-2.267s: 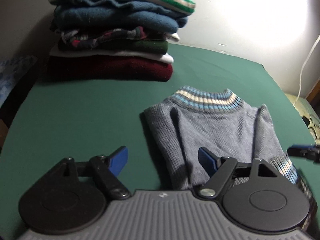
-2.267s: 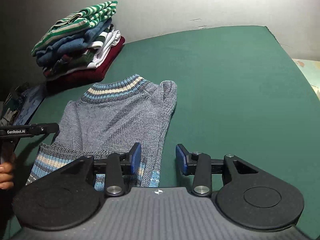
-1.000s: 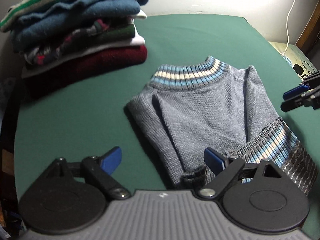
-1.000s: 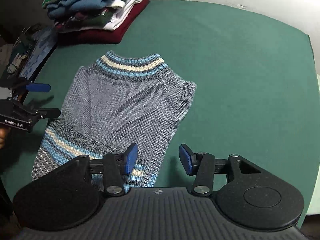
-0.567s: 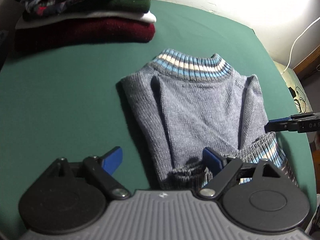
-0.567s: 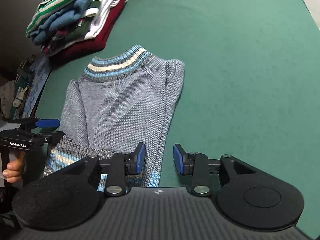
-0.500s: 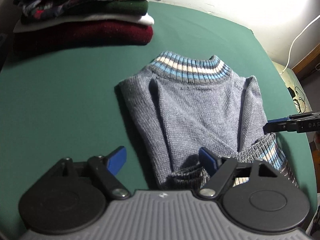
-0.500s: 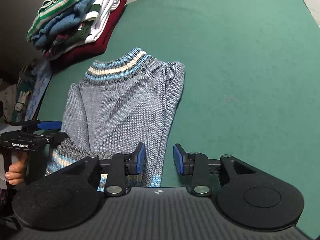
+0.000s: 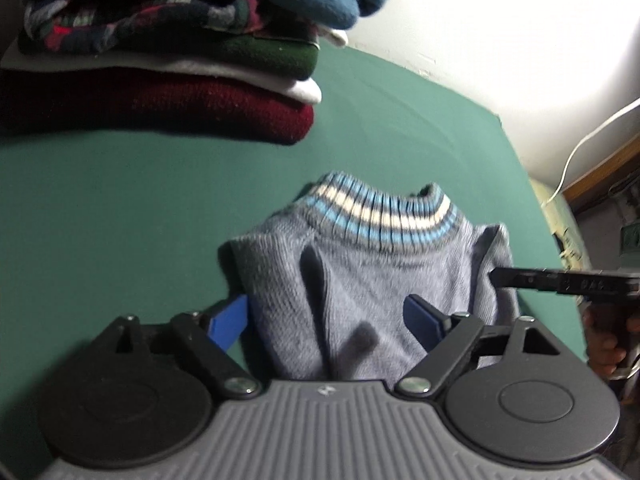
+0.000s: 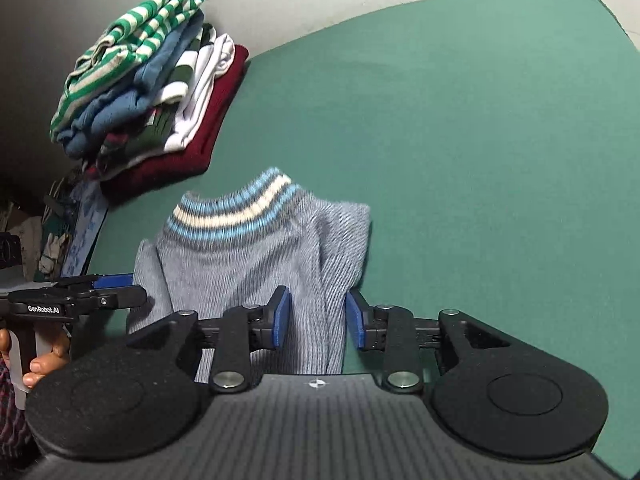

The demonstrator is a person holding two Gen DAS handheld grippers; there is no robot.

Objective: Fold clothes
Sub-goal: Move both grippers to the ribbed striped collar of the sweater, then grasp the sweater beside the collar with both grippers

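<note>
The grey sweater (image 9: 372,280) lay on the green table (image 9: 120,220), collar w/ blue and cream stripes pointing away from both cameras, sleeves already tucked in over the body. Its near part ran under both tools & out of view, so the hem couldn't be seen.

Left gripper (image 9: 326,322) stood wide apart, blue pads either side of the sweater's left part, low over the cloth; no fabric visibly pinched. Right gripper (image 10: 318,320) stood moderately apart, straddling the sweater's right edge, also nothing clearly clamped. Whether either pad was actually touching knit – can't tell.

Step in hand, as I judged it: the bottom-to-collar fold, i.e. the last fold of this piece. Both tools sat over the sweater's near half, roughly level w/ each other. Next move prob. called for both grippers to work evenly so the fold edge came out straight, then for carrying the folded piece to the stack. Risk: loose knit sagging or a tucked sleeve slipping out if one side led.

Further out, a stack of folded clothes (image 10: 148,88) sat at the table's far left corner – maroon at bottom, white, dark green, blue, green-and-white stripes on top. Pale wall (image 9: 500,32) behind.

Writing: "GenRobot.AI" readable on the left tool's side in the right view. Print on the right tool's arm in the left view too blurred to read.
</note>
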